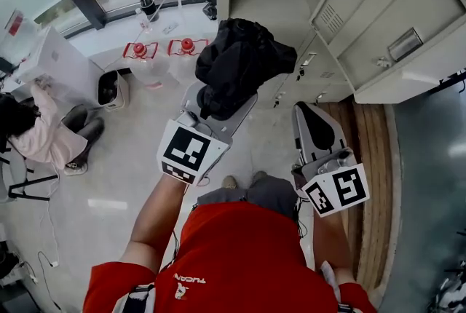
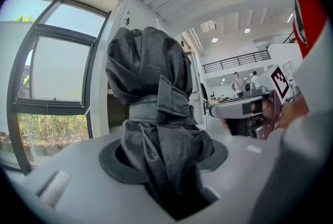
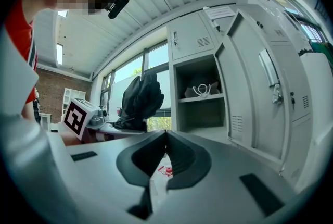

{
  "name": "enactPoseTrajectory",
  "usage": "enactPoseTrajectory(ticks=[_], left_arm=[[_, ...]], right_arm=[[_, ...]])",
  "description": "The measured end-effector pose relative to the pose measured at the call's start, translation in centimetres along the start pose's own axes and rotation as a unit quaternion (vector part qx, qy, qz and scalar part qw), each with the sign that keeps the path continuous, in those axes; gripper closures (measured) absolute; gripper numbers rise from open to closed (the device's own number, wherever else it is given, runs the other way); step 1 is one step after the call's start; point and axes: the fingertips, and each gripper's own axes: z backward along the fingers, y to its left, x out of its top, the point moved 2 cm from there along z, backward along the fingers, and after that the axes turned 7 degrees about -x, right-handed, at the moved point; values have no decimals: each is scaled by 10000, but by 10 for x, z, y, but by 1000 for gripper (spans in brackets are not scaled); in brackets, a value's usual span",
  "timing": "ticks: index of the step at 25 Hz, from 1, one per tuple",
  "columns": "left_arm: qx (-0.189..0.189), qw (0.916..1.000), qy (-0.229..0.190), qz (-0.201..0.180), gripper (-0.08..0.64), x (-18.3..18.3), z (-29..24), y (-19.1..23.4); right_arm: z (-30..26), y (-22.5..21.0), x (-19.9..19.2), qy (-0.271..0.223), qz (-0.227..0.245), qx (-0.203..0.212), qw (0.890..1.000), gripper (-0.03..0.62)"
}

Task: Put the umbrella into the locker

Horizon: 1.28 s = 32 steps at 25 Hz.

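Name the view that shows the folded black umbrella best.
The left gripper view: the umbrella fills the frame, strap and folds clear, clamped in the left gripper. The head view shows it from above as a dark bundle; the right gripper view shows it small and far off.

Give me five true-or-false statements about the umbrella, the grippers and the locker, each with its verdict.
1. The left gripper holds the umbrella. True.
2. The right gripper is shut and empty. True.
3. A white cable lies on a shelf in the locker. True.
4. The locker is closed. False: its door stands open.
5. The umbrella is inside the locker. False: it is in the left gripper, outside the locker.
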Motion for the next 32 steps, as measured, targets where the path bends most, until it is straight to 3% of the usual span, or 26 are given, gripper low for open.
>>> enactPoseTrajectory(ticks=[10, 18, 27, 32], left_arm=[[209, 9988, 449, -1, 339, -14, -71, 48], [526, 9948, 862, -94, 339, -22, -137, 87], [902, 9832, 1565, -266, 339, -34, -194, 133], [897, 9767, 1930, -259, 339, -43, -213, 150]], right_arm=[[-58, -44, -6, -46, 219, 56, 9997, 589], [-94, -83, -9, 2, 162, 427, 9990, 589], [-114, -104, -17, 81, 173, 991, 9949, 589], [-124, -111, -18, 70, 123, 979, 9951, 589]])
